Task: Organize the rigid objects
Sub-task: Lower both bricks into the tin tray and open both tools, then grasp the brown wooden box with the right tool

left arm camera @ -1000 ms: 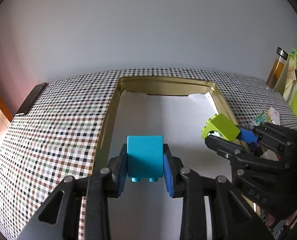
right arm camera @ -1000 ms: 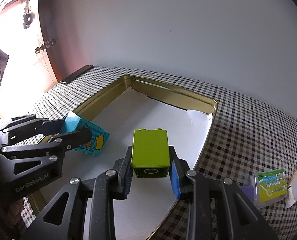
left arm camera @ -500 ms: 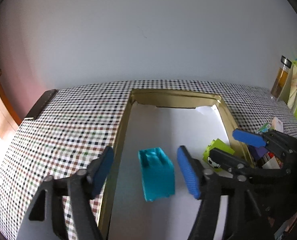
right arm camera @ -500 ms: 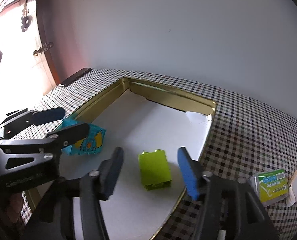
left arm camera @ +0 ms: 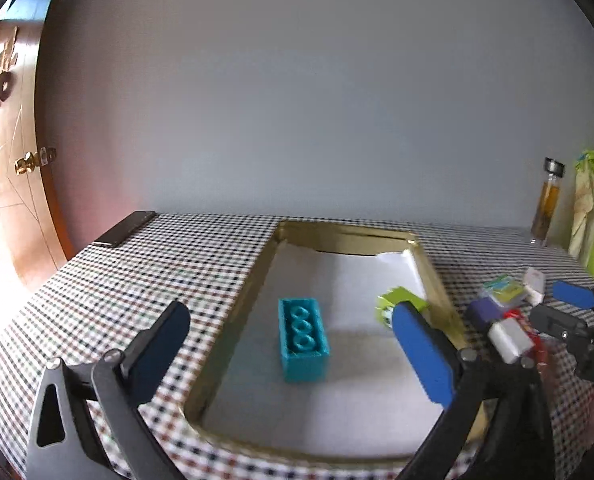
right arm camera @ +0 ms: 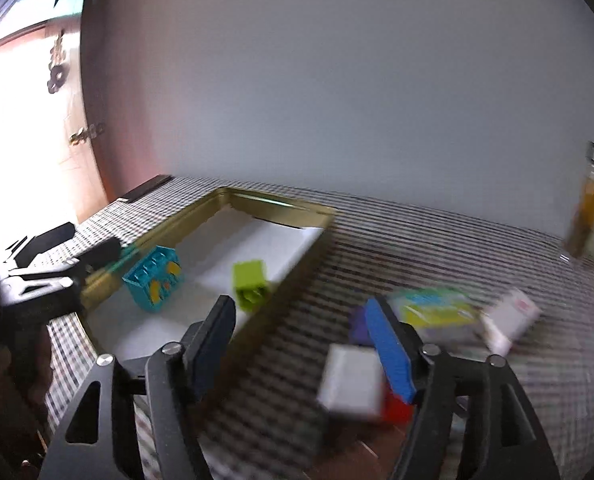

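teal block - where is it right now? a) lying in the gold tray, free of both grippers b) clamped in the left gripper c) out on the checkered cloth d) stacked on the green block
a: the teal block lies on the white liner of the gold tray, with the open left gripper clear of it and the green block lying apart.

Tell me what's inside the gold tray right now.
Inside the gold tray a teal brick and a lime green brick lie apart on a white liner. The left gripper's right finger covers part of the green brick in the left view.
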